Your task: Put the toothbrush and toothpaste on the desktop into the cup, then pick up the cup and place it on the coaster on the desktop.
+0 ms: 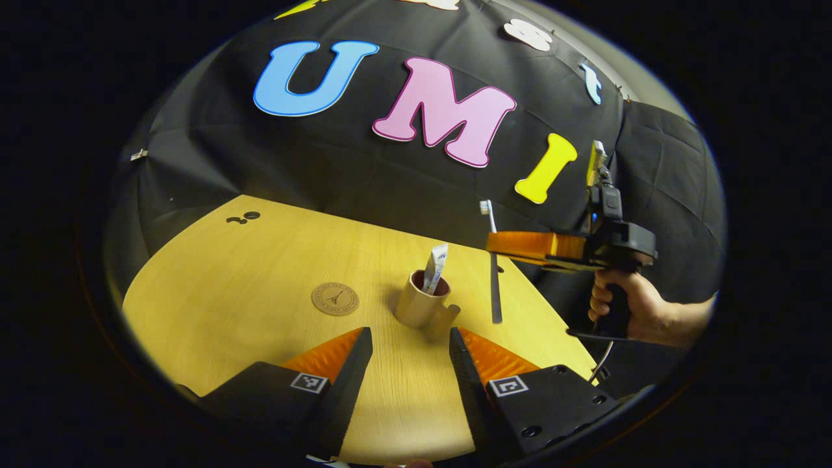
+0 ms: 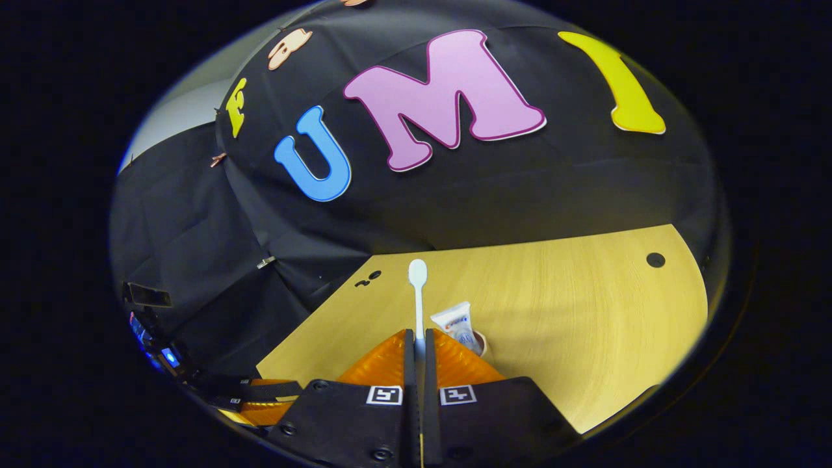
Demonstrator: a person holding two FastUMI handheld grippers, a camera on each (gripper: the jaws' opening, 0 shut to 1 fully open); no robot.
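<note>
A tan cup stands on the wooden table, and the white toothpaste tube sticks out of it. My left gripper is open just in front of the cup with nothing between its fingers. To the cup's right, my right gripper is shut on the toothbrush, which it holds upright with the bristle head up. In the right gripper view the toothbrush rises from the right gripper, with the toothpaste tube and the cup's rim just behind. The round coaster lies left of the cup.
A hand holds the right gripper at the table's right edge. Small dark holes mark the table's far left corner, and another hole shows at the far right. The black cloth wall rises close behind the table.
</note>
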